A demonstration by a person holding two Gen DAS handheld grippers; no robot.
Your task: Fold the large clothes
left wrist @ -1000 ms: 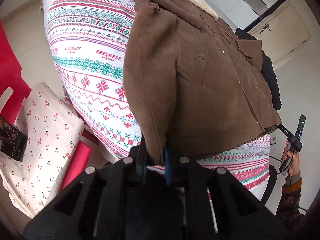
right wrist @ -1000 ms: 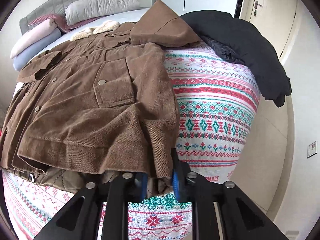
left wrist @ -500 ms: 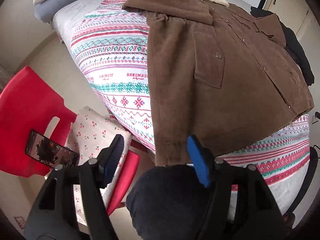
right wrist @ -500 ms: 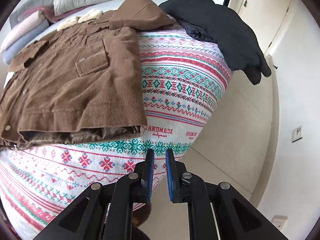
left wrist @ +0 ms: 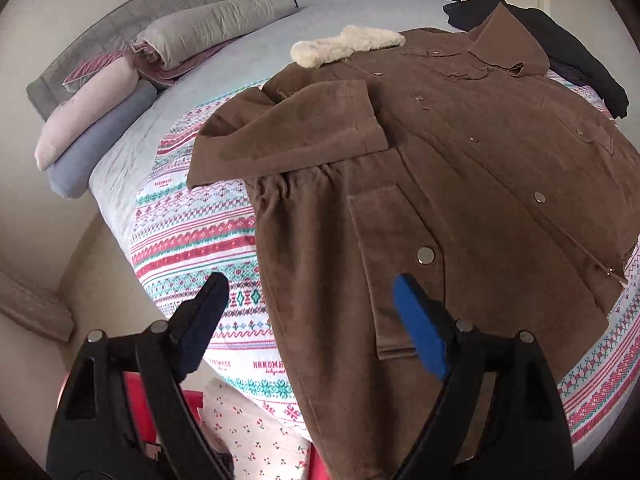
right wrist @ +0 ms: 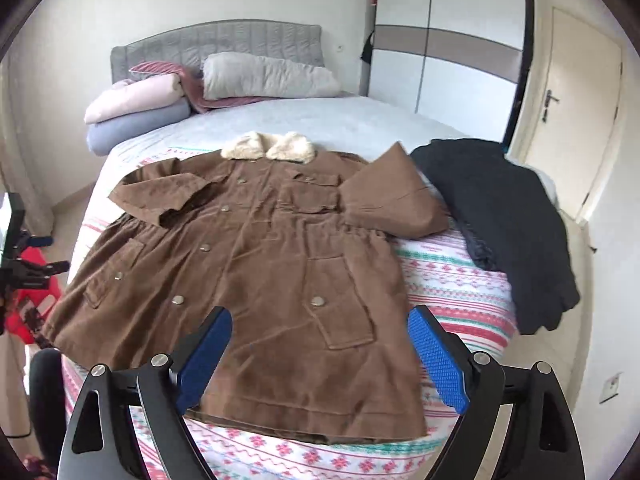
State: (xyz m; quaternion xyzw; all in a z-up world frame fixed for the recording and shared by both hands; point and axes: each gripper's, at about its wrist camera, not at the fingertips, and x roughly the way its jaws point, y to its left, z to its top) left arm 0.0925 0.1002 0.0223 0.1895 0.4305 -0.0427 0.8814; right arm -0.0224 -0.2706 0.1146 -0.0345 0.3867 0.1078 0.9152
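Note:
A large brown corduroy coat [right wrist: 256,280] with a cream fleece collar [right wrist: 268,148] lies spread front-up on the bed, both sleeves folded in over the chest. It also shows in the left wrist view [left wrist: 460,208]. My right gripper [right wrist: 320,344] is open and empty above the coat's hem at the foot of the bed. My left gripper [left wrist: 308,320] is open and empty above the coat's left hem corner. The left gripper also shows at the far left of the right wrist view [right wrist: 24,256].
A patterned knit blanket [right wrist: 448,276] covers the bed's lower half. A black coat [right wrist: 508,224] lies on the right side. Pillows and folded quilts [right wrist: 160,104] sit by the headboard. A red chair with a cherry-print cloth [left wrist: 248,436] stands left of the bed.
Both grippers let go of the coat's hem corners and opened wide. Both have pulled back and tilted up, so the whole bed is in view.

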